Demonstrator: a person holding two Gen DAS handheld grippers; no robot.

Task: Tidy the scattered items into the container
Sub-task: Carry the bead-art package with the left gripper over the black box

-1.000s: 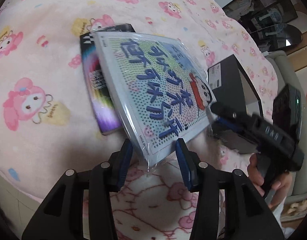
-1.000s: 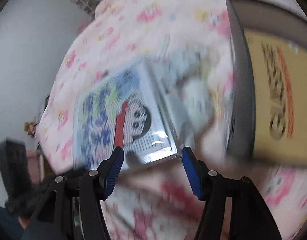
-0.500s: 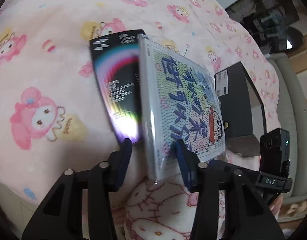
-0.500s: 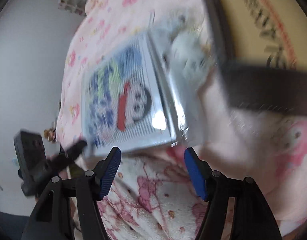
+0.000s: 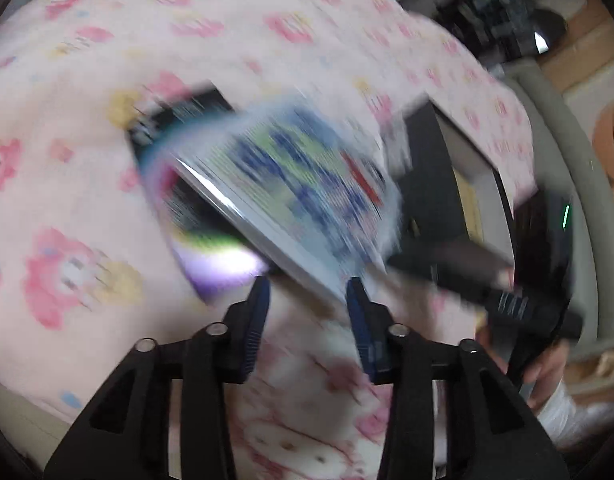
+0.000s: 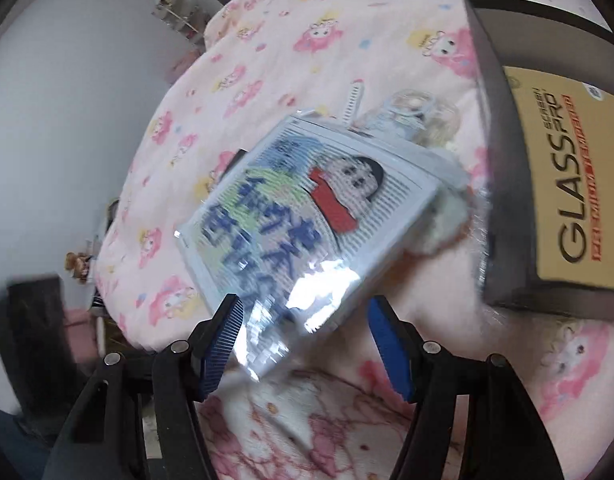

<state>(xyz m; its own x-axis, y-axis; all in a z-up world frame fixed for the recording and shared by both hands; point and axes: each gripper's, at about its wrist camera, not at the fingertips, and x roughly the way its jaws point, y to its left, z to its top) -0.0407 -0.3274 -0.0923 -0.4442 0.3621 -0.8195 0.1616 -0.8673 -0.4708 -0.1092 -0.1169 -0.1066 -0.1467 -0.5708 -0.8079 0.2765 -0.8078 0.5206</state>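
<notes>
Box (image 6: 563, 184) reads "GLASS PRO"; both grippers' fingers (image 5: 255, 320) (image 6: 223, 340) apart, bead kit (image 6: 307, 216) between.

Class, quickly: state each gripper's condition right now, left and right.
Left gripper: open, the bead kit not clamped.
Right gripper: open, holding nothing.

Left gripper (image 5: 307, 292) held low and pointing forward, blue-padded fingers (image 5: 257, 320) spread apart with nothing pinched between. Right gripper (image 6: 303, 344) also with jaws wide apart, fingers (image 6: 389, 350) not pressing on anything. Right hand (image 5: 545, 374) wrapped around its dark handle.
</notes>
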